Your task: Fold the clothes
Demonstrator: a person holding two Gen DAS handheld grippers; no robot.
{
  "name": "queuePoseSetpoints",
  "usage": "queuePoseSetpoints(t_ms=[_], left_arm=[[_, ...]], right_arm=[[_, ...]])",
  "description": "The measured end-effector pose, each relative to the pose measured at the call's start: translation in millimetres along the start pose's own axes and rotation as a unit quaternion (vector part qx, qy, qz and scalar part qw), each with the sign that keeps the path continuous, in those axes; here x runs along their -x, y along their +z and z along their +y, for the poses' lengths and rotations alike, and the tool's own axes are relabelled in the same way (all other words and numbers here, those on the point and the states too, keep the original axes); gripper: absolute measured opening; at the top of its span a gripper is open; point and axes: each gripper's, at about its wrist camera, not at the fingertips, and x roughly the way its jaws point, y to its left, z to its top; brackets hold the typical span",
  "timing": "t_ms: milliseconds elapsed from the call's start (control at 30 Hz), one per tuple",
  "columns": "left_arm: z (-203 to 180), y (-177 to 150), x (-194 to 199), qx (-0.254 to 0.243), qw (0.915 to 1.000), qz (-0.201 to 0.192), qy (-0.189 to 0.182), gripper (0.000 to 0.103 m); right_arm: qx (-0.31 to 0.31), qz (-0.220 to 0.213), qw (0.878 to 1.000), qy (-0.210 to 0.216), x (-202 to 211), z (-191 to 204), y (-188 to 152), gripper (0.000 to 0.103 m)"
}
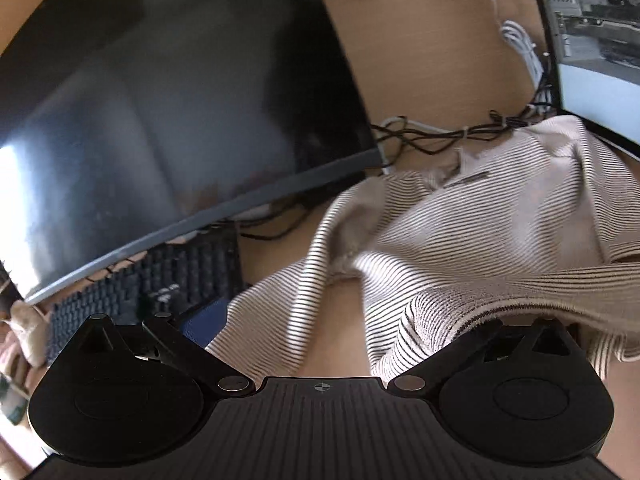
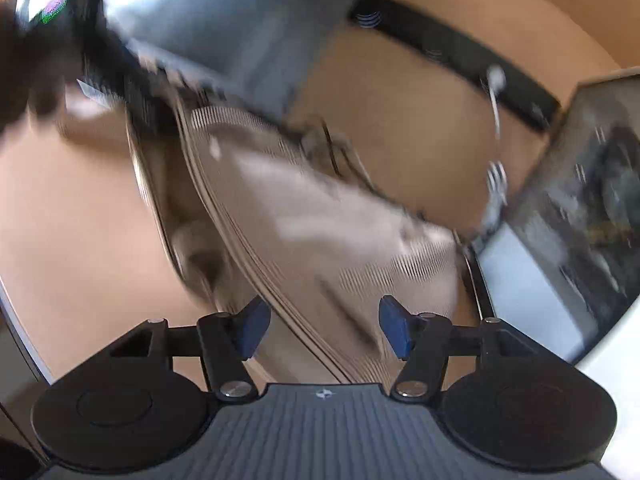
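Note:
A beige garment with thin dark stripes (image 1: pixel 460 232) lies rumpled on the wooden desk (image 1: pixel 420 60). In the left wrist view it drapes over my left gripper (image 1: pixel 324 320); one blue pad (image 1: pixel 204 314) shows at the left, the other finger is hidden under cloth. In the right wrist view the same garment (image 2: pixel 320 216) stretches away, blurred by motion, passing between the blue pads (image 2: pixel 252 326) of my right gripper (image 2: pixel 322 326), whose jaws stand wide apart.
A dark monitor (image 1: pixel 180 100) and a black keyboard (image 1: pixel 152 292) stand left of the garment. Tangled cables (image 1: pixel 440 132) lie behind it. A computer case (image 1: pixel 592 40) is at the right; it also shows in the right wrist view (image 2: pixel 580 200).

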Motion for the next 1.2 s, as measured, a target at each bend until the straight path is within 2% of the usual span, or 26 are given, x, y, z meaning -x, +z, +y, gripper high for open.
queuePoseSetpoints(t_ms=[133, 167, 200, 233, 300, 367, 467, 567, 700, 800, 867, 900, 967, 1000, 1100, 1133, 1200], left_arm=[[0.0, -8.6, 4.3, -0.01, 0.9998, 0.013, -0.004, 0.103], [-2.9, -14.2, 4.4, -0.026, 0.9994, 0.02, -0.009, 0.103], [-5.5, -20.4, 5.9, -0.049, 0.9984, 0.023, -0.011, 0.103], [-5.6, -25.7, 9.9, -0.08, 0.9965, 0.022, -0.01, 0.103], [3.7, -31.5, 25.6, -0.131, 0.9914, 0.003, -0.002, 0.103], [20.4, -29.7, 47.8, -0.153, 0.988, -0.018, 0.01, 0.103], [37.4, -24.9, 75.3, -0.16, 0.9866, -0.031, 0.008, 0.103], [36.2, -35.0, 89.7, -0.166, 0.986, -0.005, -0.014, 0.103], [23.7, -70.2, 92.9, -0.153, 0.9793, 0.092, -0.095, 0.103], [30.5, -85.8, 102.0, -0.099, 0.9684, 0.142, -0.179, 0.103], [48.1, -84.5, 106.8, -0.03, 0.9564, 0.159, -0.243, 0.103], [56.7, -82.3, 107.8, 0.004, 0.9508, 0.16, -0.265, 0.103], [72.5, -71.1, 106.1, 0.064, 0.9442, 0.148, -0.287, 0.103], [77.9, -64.0, 102.0, 0.089, 0.9413, 0.141, -0.293, 0.103], [84.9, -41.9, 89.8, 0.14, 0.9254, 0.12, -0.331, 0.103], [83.5, -35.3, 87.2, 0.14, 0.9226, 0.111, -0.342, 0.103], [73.1, -23.8, 80.2, 0.121, 0.9224, 0.088, -0.356, 0.103]], right_arm=[[-0.02, 0.039, 0.998, -0.049, -18.2, -6.4, -15.1, 0.059], [-0.03, 0.047, 0.996, -0.064, -23.0, -12.8, -14.3, 0.05], [-0.035, 0.05, 0.995, -0.076, -25.5, -20.0, -12.1, 0.046], [-0.039, 0.046, 0.995, -0.085, -23.6, -29.8, -7.9, 0.041], [-0.041, 0.024, 0.994, -0.098, -7.4, -49.6, 0.8, 0.041], [-0.036, 0.002, 0.995, -0.097, 13.9, -65.6, 6.8, 0.043], [-0.024, -0.009, 0.997, -0.077, 32.0, -78.3, 7.6, 0.05], [-0.004, 0.018, 0.999, -0.043, 31.9, -71.7, -10.0, 0.056], [-0.021, 0.074, 0.997, 0.031, 29.2, -64.7, -40.0, 0.057], [-0.065, 0.092, 0.991, 0.077, 48.7, -70.8, -53.3, 0.07], [-0.107, 0.103, 0.984, 0.097, 59.4, -81.1, -57.6, 0.086], [-0.134, 0.104, 0.98, 0.101, 64.3, -87.7, -57.9, 0.09], [-0.203, 0.091, 0.968, 0.114, 67.0, -102.6, -51.2, 0.103], [-0.237, 0.082, 0.96, 0.121, 67.0, -109.7, -45.6, 0.103], [-0.333, 0.047, 0.931, 0.143, 56.9, -123.2, -22.5, 0.103], [-0.362, 0.037, 0.919, 0.151, 51.4, -126.2, -14.6, 0.103], [-0.415, 0.033, 0.89, 0.185, 35.5, -128.8, -0.2, 0.103]])
